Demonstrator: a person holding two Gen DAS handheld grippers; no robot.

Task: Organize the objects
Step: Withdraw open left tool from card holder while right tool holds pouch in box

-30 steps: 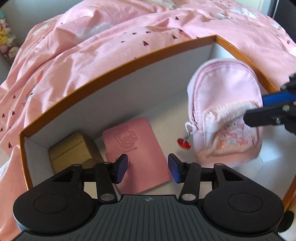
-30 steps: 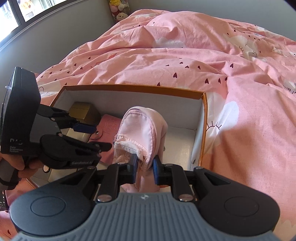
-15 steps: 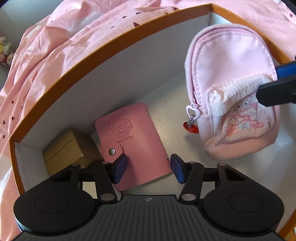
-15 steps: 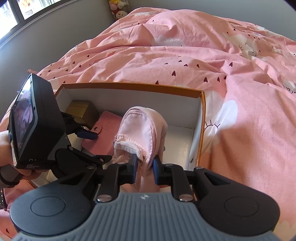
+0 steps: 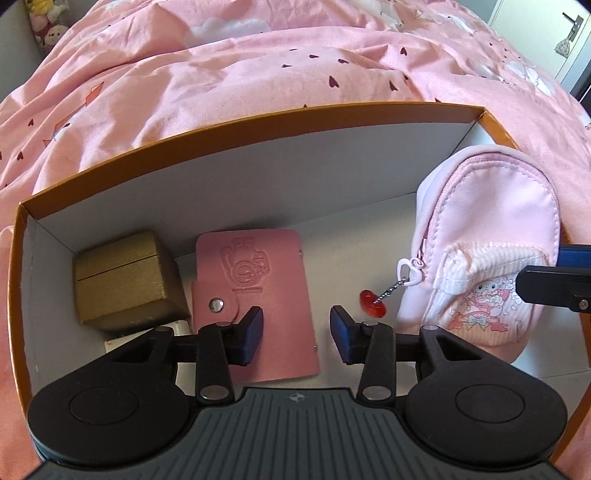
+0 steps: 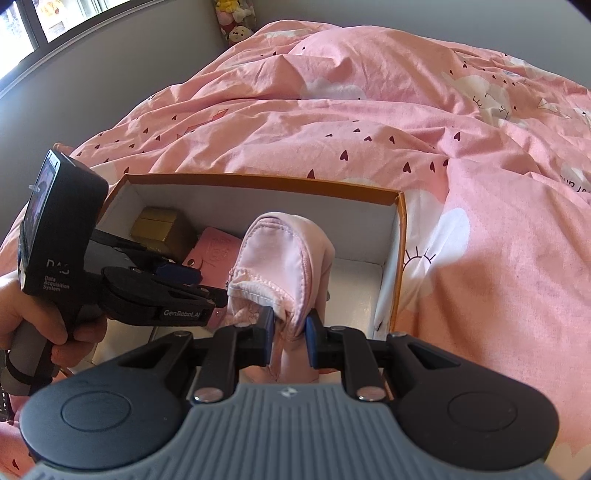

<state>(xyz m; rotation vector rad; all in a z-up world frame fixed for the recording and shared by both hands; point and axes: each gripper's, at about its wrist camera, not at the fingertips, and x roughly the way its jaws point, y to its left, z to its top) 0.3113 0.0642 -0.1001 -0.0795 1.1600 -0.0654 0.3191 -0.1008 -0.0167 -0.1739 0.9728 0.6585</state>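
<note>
Left wrist view: inside the orange-rimmed box (image 5: 122,166) on the bed a gold case (image 5: 125,280) and a pink card holder (image 5: 255,291) already lie side by side, and the left tongs (image 5: 295,332), jaws just narrowed yet part open and empty, hang over the holder. Right wrist view: the right tongs (image 6: 290,339) pinch the pink mini backpack (image 6: 280,258) upright within the box, not yet released, the left device (image 6: 122,291) crowding just beside it.

Bright daylight from the window (image 6: 55,22); sharp focus, strong fisheye bending at edges.
</note>
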